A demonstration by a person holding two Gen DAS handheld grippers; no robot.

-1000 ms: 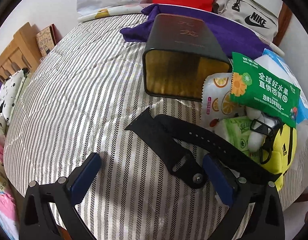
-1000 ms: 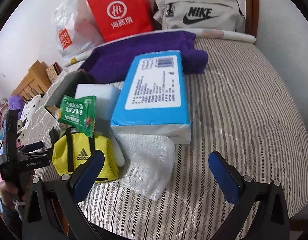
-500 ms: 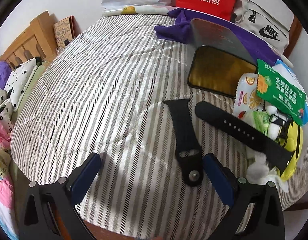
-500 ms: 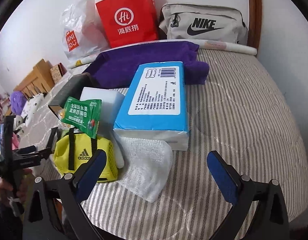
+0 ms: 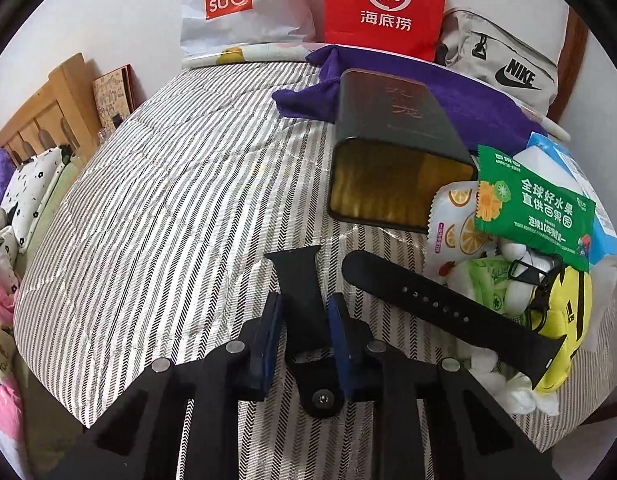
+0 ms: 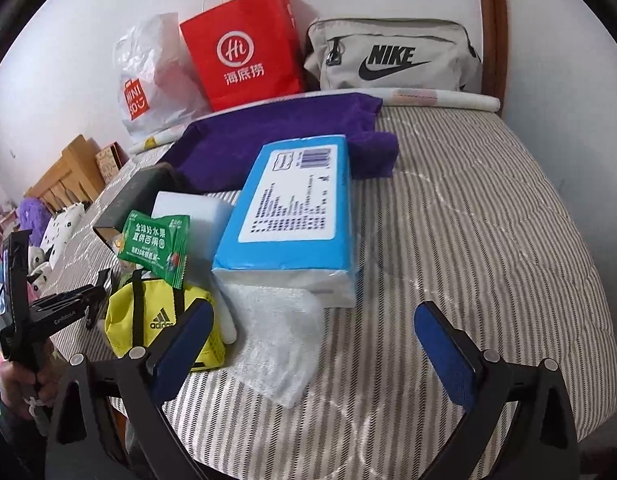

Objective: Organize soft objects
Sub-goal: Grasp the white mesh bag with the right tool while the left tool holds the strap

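My left gripper (image 5: 304,304) is shut on the short black watch strap (image 5: 298,276), which lies flat on the striped bed. The long black strap with holes (image 5: 448,308) lies just right of it. A dark open box (image 5: 392,152) lies on its side beyond them. My right gripper (image 6: 312,324) is open and empty, above a bubble-wrap piece (image 6: 276,336). A blue tissue pack (image 6: 292,212), a white foam block (image 6: 192,216), a green snack packet (image 6: 156,244) and a yellow adidas pouch (image 6: 156,320) lie ahead of it. The left gripper also shows at the left of the right wrist view (image 6: 96,298).
A purple towel (image 6: 276,128) lies behind the pile. A red paper bag (image 6: 240,60), a Miniso plastic bag (image 6: 148,88) and a grey Nike bag (image 6: 392,56) stand against the wall. A wooden headboard (image 5: 40,108) and pillows lie at the left.
My left gripper moved forward over the short strap and closed on it. The right gripper shifted only a little and stayed open.
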